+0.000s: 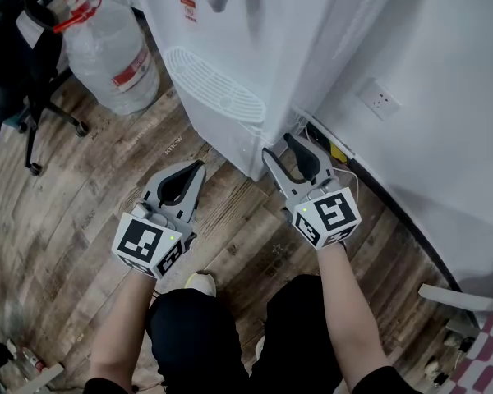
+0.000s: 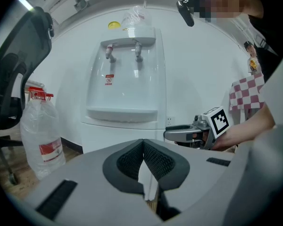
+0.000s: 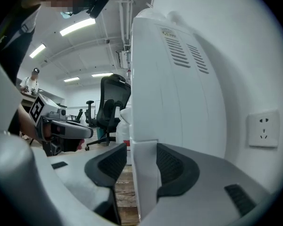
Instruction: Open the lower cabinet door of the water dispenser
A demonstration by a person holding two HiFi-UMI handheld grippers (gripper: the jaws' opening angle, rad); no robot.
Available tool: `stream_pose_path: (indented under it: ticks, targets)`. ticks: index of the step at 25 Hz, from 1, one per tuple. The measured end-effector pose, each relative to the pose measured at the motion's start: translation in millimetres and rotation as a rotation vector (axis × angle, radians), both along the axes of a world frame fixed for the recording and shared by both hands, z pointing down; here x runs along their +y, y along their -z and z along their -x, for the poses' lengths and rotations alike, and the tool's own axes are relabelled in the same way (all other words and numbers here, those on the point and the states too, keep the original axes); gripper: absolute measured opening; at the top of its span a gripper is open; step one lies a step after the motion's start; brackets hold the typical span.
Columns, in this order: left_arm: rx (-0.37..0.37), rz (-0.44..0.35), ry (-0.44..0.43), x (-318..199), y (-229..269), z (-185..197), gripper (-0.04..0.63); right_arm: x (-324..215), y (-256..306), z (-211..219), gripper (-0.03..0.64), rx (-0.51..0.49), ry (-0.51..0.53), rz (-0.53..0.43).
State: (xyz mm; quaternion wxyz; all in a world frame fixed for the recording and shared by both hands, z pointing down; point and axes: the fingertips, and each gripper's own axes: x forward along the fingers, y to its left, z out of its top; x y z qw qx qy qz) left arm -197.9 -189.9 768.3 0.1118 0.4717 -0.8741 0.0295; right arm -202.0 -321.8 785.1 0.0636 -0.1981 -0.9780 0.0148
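Finding the right tool with jaws spread wide, straddling the front corner of the water dispenser nearest the wall, low down. Noting, in the right gripper view, the white edge of the lower cabinet door standing upright between the two pads. Sitting close to the pad on the wall side and showing a clear gap at the pad on the room side, so not clamping it. Recording the door as lying flush with the dispenser body, not swung out, below the drip tray.

Finding the left tool fully closed, pads meeting, gripping nothing. Hovering over the wooden floor in front of the dispenser and pointing at its lower front. Noting both tools side by side, apart from each other.

Logging a large water bottle with a red label, standing on the floor just left of the dispenser, and an office chair beyond it. Logging a wall socket to the right of the dispenser.
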Motion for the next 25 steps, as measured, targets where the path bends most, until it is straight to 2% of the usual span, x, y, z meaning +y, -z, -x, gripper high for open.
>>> stream_pose_path:
  ticks: [3,8,19,25]
  targets:
    - [0.0,-0.003,-0.001,0,1,0,0.014,2,1,-2,0.189,0.004,0.003,-0.007]
    - [0.0,-0.006,-0.002,-2,1,0,0.014,27,0,-9,0.175,0.003,0.08,-0.05]
    - [0.008,0.006,-0.032,2,3,-9,0.019,61,0,-23,0.175,0.002,0.188,-0.061]
    - [-0.002,0.007,-0.04,2,10,-12,0.153,83,-1,-34,0.175,0.013,0.252,-0.083]
